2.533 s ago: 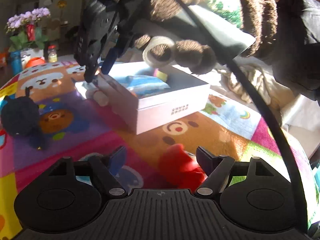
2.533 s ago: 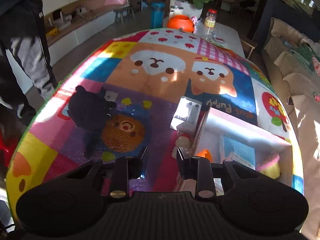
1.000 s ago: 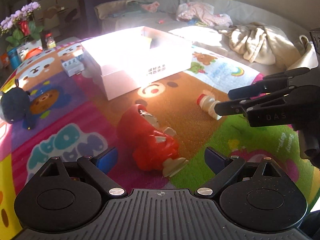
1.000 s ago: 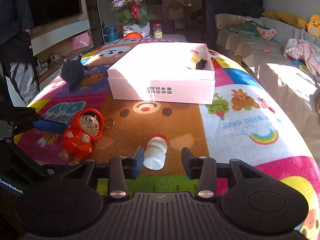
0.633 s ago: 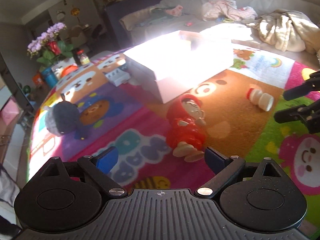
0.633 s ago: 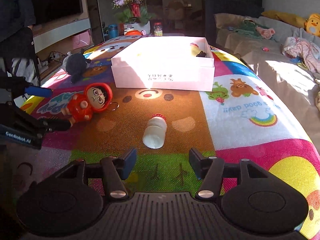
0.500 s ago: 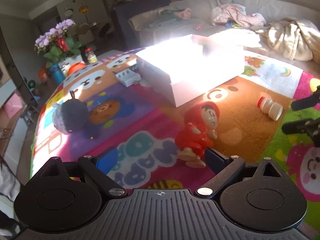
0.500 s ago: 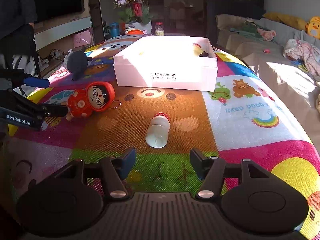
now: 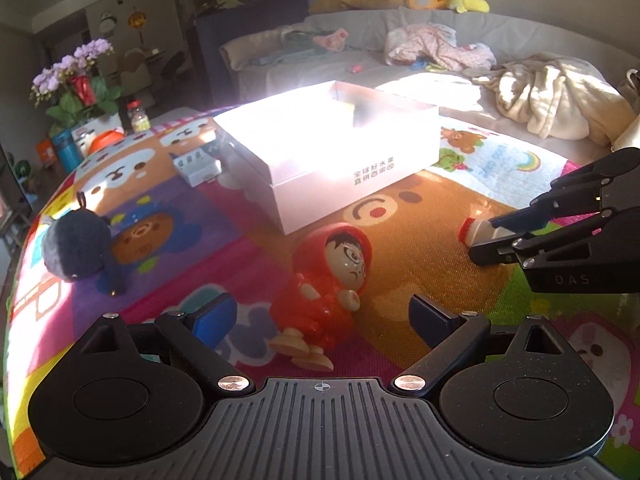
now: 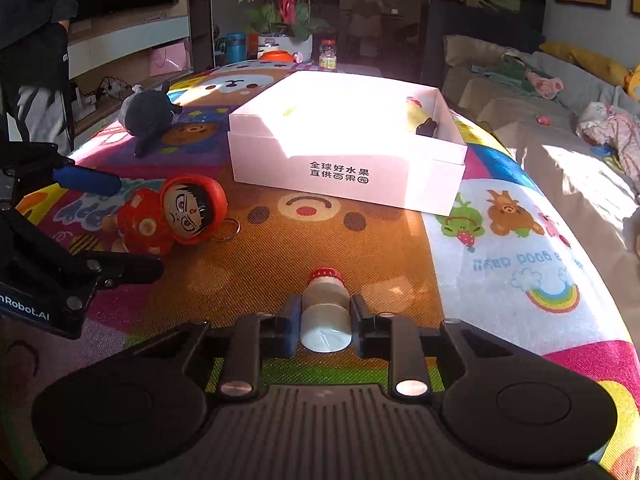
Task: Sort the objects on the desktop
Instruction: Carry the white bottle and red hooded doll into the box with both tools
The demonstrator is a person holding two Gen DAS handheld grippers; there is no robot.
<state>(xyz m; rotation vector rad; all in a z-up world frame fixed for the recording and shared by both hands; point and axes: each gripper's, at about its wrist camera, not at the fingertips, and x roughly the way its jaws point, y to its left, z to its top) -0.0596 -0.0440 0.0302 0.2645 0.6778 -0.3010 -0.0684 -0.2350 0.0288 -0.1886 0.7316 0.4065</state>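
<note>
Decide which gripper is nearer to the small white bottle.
Right. The right gripper has the bottle between its closing jaws, pads at its sides. The left gripper is open around the red doll, well off to the bottle's side.

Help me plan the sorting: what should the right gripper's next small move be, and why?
Probably finish closing, then lift. The right gripper is closing around the small white bottle, which lies on the mat between its fingers; the open white box waits just ahead.
</note>
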